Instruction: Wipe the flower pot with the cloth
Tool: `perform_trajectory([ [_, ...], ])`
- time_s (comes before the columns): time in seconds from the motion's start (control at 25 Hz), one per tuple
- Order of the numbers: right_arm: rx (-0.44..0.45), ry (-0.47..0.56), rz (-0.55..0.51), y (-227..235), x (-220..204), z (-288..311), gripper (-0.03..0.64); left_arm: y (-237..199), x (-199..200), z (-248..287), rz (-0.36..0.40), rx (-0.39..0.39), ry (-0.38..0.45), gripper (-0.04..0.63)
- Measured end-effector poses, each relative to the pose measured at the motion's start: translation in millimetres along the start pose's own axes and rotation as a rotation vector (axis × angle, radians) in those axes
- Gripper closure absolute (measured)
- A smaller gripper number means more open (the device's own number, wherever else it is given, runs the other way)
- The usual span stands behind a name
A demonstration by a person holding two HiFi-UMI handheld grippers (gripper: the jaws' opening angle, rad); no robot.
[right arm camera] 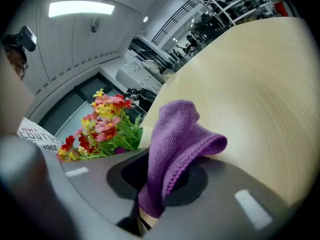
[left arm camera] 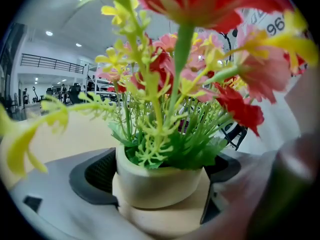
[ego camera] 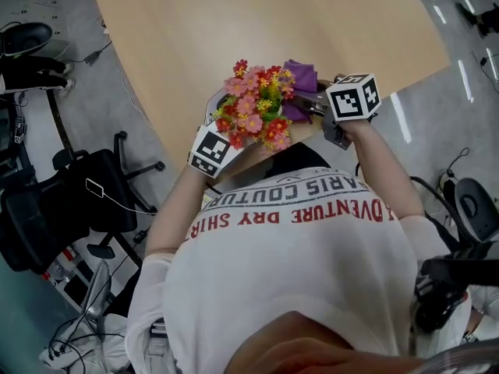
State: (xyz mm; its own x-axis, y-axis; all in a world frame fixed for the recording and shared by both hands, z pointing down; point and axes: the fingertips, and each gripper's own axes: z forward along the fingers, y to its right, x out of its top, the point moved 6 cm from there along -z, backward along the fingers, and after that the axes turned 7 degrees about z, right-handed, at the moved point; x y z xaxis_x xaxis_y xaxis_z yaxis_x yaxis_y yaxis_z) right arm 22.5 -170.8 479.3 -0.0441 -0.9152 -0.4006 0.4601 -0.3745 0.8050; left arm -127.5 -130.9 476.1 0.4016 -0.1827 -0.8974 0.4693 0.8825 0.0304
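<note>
**Held stock at the near table edge: pot clamped, cloth pinched**

Item 1, table (ego camera: 327, 29): pale wood and bare where I see it. Both my tools work at its near edge, close to the person's chest.

Item 2, flower pot (left arm camera: 156, 188): small, off-white, on a round wooden base. It stands upright with its mouth up, so I read its long axis as vertical. The red, pink and yellow flowers (ego camera: 257, 106) fan out above it. I cannot tell whether its base rests on the wood.

Item 3, left gripper (left arm camera: 160, 170): its jaws are clamped on the pot's two sides. I judge this grip steadies the pot and leaves its wall bare for wiping.

Item 4, right gripper (right arm camera: 159, 183): its jaws are closed on the cloth's lower end.

Item 5, cloth (right arm camera: 176, 134): purple, folded and rising from the pinch, with the free fold left as the wiping face. It sits just beside the blooms on the pot's right, and I cannot confirm contact
</note>
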Motion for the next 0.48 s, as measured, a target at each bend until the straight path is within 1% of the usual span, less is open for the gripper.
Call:
perform_trajectory([
  [0.16,-0.087,-0.068,-0.024,16.7,1.2,8.7,0.577,-1.4,1.6,3.9,0.003,-0.006,0.001,0.049],
  [0.28,-0.139,-0.112,-0.045,21.0,2.3,14.6,0.577,-2.2,2.0,3.2,0.006,-0.011,0.003,0.049],
  [0.48,-0.163,-0.158,-0.054,18.9,5.1,17.1,0.577,-3.2,6.5,-0.1,0.015,-0.025,0.005,0.049],
])
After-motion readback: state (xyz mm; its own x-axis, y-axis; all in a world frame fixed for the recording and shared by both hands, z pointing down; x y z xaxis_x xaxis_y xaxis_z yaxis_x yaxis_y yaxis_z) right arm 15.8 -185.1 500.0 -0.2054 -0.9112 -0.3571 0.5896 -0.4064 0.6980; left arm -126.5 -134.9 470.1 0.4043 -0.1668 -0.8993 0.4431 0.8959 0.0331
